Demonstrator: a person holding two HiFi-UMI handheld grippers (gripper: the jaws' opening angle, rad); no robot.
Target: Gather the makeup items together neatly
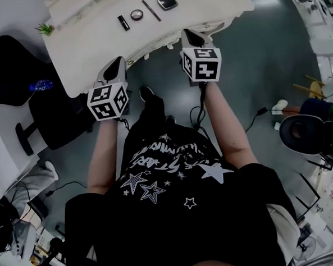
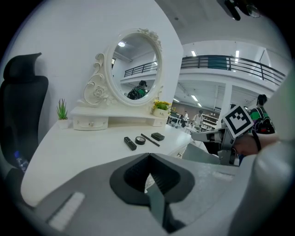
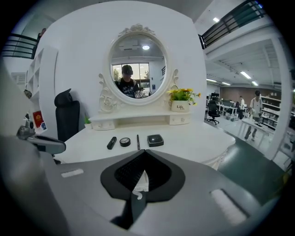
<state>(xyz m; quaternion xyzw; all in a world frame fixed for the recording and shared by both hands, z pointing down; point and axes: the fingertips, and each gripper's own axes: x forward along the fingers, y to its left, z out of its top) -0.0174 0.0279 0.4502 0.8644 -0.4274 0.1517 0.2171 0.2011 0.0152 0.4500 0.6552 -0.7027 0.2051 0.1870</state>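
Four makeup items lie in a row on the white vanity table [image 1: 93, 44]: a black lipstick tube [image 1: 124, 22], a round compact [image 1: 137, 14], a thin dark pencil [image 1: 151, 10] and a square black compact [image 1: 167, 2]. My left gripper [image 1: 119, 61] hangs at the table's near edge, short of the row, its jaws shut and empty. My right gripper [image 1: 189, 34] is at the near edge further right, also shut on nothing. The right gripper view shows the tube [image 3: 111, 143], round compact [image 3: 125, 142], pencil [image 3: 138, 142] and square compact [image 3: 155, 140] just beyond the gripper [image 3: 145, 151].
An oval mirror [image 3: 137, 69] stands on a low drawer shelf [image 3: 138, 120] at the table's back, with a flower pot [image 3: 180, 106] on its right end. A small green plant [image 1: 45, 28] is at the table's left end. A black office chair [image 1: 52, 108] stands left of the table.
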